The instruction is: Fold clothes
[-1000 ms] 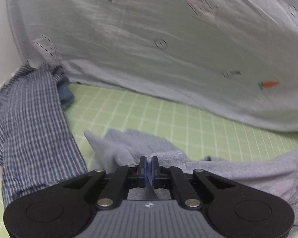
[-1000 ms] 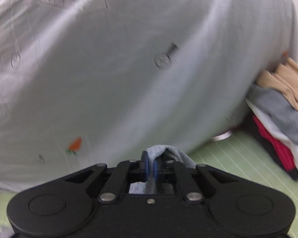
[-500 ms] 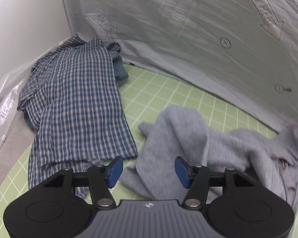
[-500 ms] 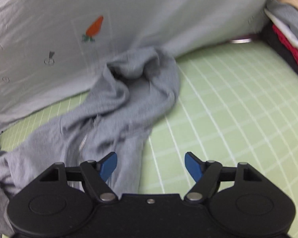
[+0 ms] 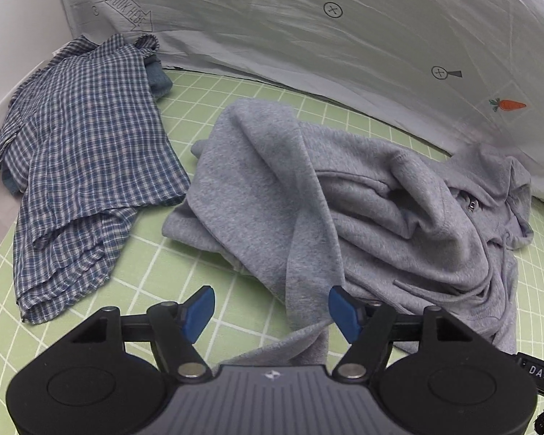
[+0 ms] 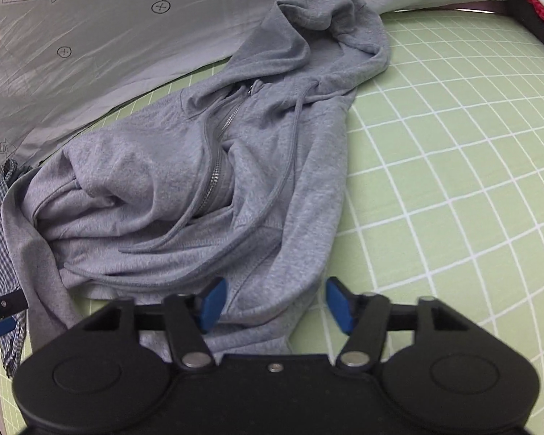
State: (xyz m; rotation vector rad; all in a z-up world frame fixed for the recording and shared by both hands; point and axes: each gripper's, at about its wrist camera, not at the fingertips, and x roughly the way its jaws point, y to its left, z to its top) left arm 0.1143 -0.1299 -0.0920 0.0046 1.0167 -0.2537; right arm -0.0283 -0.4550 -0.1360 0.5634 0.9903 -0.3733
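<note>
Grey zip hoodie lies crumpled on the green grid mat, not flat, nothing folded yet by the look of it. In the left wrist view it fills 12 to 3 o'clock from the left gripper, with 1 flap of fabric running down to 6 o'clock between the blue pads. In the right wrist view the hoodie spreads from 9 to 12 o'clock, hood at 12 against the pale printed sheet, zipper and drawcords facing up.

Left gripper: jaws spread wide, holding nothing; cloth passes close to the right pad, contact unclear. Right gripper: jaws also wide apart, nothing pinched, hem edge lying just under and between the pads.

Checked blue shirt sits bunched at 10 o'clock in the left view, just beside the hoodie, edges near but apart. A stack of clothes shows at 1 o'clock in the right view.

Handling guess: thick fleece, soft and floppy, some weight, will sag and drag, not slippery or fragile. Layers bunch, so a pinch may take 2 plies. Best holds likely the bottom hem corners or shoulder seams, 1 per gripper, then lift and spread flat. Avoid the drawcords and zipper pull, they would slip or skew the cloth.
</note>
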